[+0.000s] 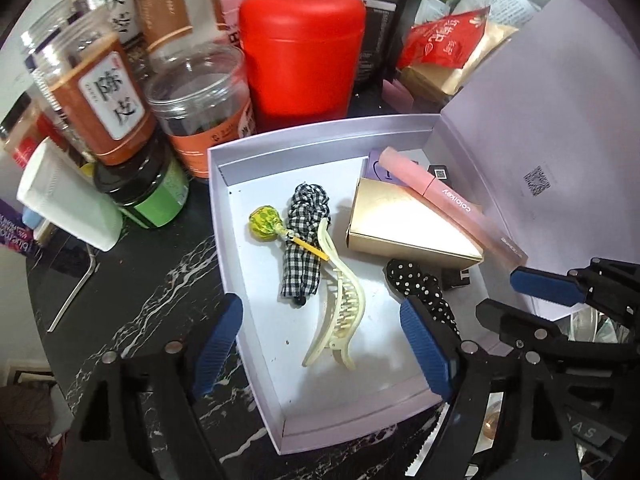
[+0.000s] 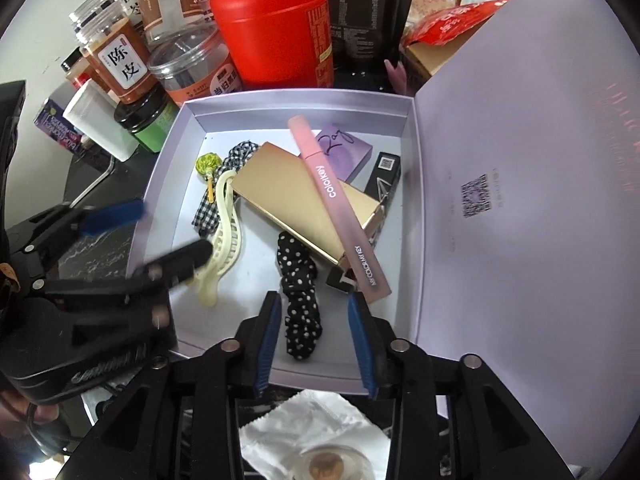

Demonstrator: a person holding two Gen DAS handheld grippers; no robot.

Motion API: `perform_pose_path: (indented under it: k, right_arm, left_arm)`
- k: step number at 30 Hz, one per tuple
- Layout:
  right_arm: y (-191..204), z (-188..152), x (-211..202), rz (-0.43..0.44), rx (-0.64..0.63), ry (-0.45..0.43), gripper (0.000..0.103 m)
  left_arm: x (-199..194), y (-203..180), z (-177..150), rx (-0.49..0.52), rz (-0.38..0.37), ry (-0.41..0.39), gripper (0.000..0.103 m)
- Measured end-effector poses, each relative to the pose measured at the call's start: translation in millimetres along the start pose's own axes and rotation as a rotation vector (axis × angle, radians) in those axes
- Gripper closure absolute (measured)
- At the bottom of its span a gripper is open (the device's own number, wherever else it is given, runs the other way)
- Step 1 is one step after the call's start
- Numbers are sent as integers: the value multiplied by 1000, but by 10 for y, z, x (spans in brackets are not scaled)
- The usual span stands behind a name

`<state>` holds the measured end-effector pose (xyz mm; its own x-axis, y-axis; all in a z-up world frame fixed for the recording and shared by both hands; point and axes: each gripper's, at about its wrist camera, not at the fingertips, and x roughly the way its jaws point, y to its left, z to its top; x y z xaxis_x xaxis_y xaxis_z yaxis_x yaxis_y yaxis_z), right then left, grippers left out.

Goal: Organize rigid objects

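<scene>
An open lilac box (image 1: 320, 128) holds a cream hair clip (image 1: 344, 312), a gingham scrunchie (image 1: 302, 240), a green lollipop (image 1: 264, 224), a gold carton (image 1: 400, 220), a pink tube (image 1: 452, 204) and a polka-dot scrunchie (image 2: 300, 292). My left gripper (image 1: 320, 344) hangs open above the hair clip and touches nothing. My right gripper (image 2: 316, 344) is open over the box's near edge. The polka-dot scrunchie lies on the floor between its fingers, and the pads do not press on it. Each gripper shows at the edge of the other's view.
The box's lid (image 2: 520, 160) stands open on the right. Behind the box crowd a red canister (image 1: 304, 48), clear jars (image 1: 200, 92), a green-labelled jar (image 1: 152, 196) and a white bottle (image 1: 68, 200). The box rests on a black marble tabletop (image 1: 140, 300).
</scene>
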<state>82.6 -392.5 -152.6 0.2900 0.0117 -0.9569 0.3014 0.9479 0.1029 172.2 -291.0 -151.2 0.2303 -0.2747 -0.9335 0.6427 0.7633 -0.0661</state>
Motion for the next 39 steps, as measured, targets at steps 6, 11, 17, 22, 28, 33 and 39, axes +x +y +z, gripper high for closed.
perform_pose_path:
  k: [6,11,17,22,28,33,39]
  right_arm:
    - [59,8,-182,-6,-21,-28,54]
    - [170,-5,-334,-3,-47,-55,42]
    - [317,-48,-520,0,-71,-87,28]
    - [436,-121,-642,6,-91,-103,23]
    - [546,-241,-762,20,-98,-110,20]
    - [639,-347,-845,29,-115,-112,20]
    - [728,-476,-991,29,-132,-134,20]
  left_arm:
    - [-278,90,-91,-19,17,-26,22]
    - [-512,169,-110,-46,53,-57,22]
    - [-798,323,-213,-87,94,-81,19]
    - [-998,426,-324,-117,125,-102,0]
    - [-1252,511,-455,-149,142,-128,0]
    - [-1445,543,-569,-179,155,-145,0]
    - [-1640,539,-722,-190,187,-160,0]
